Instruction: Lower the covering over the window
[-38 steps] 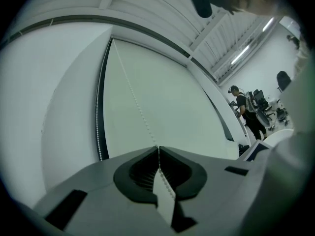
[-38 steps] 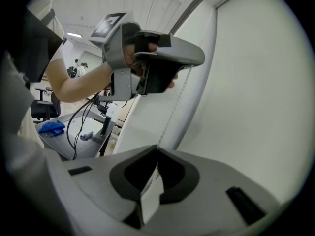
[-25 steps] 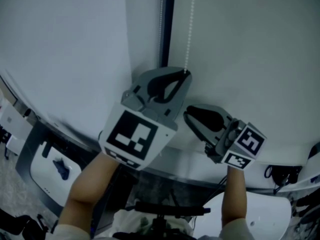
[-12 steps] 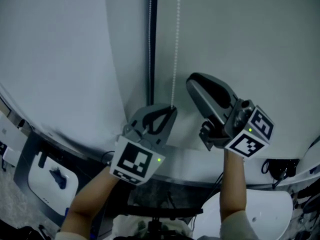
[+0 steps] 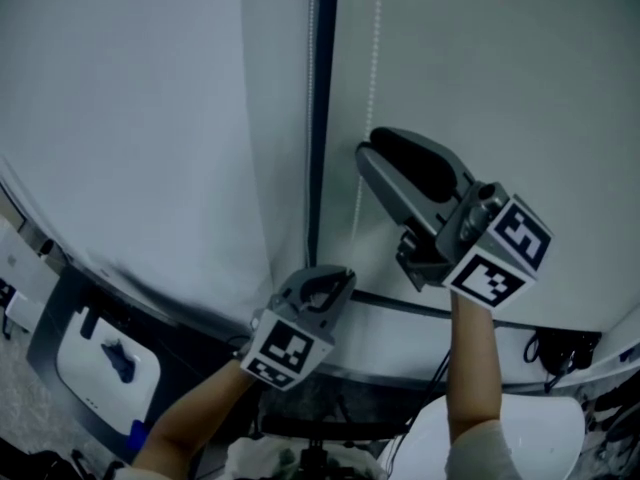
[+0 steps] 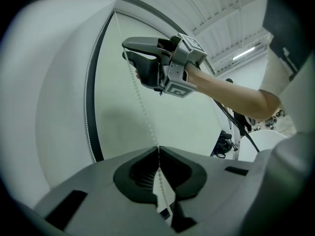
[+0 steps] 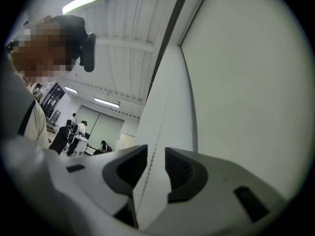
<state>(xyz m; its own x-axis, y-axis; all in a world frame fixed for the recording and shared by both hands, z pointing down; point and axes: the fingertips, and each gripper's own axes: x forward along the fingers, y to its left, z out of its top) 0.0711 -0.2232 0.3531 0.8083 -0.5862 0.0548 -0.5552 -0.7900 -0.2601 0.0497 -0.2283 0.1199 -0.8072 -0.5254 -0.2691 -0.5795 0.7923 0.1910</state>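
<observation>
White fabric of the blind [image 5: 500,88] fills the upper part of the head view, with a second pale panel [image 5: 130,98] at the upper left and a dark upright strip [image 5: 320,98] running down between the two. A thin bead chain [image 5: 375,58] hangs in front of the blind just right of that strip, from the top edge down toward the lower middle of the frame. The left claw [image 5: 340,273] sits low in the centre of the head view. Its own view shows the claw [image 6: 158,149] shut tight on the bead chain [image 6: 140,100], which rises straight out of the pinched tips and also trails down behind them. The right claw [image 5: 365,148] is higher, right of centre, with its tips at the chain. In its own view the right claw [image 7: 156,154] stands at a middling width. Its jaws have just been opening, and the bead chain [image 7: 159,127] passes through the gap between the dark pads without being pressed. The left gripper view also catches the right claw [image 6: 125,50] at the upper middle, up against the same chain, with a bare forearm [image 6: 231,90] reaching off to the right. Ceiling lights [image 7: 83,0] show at the upper left of the right gripper view.
</observation>
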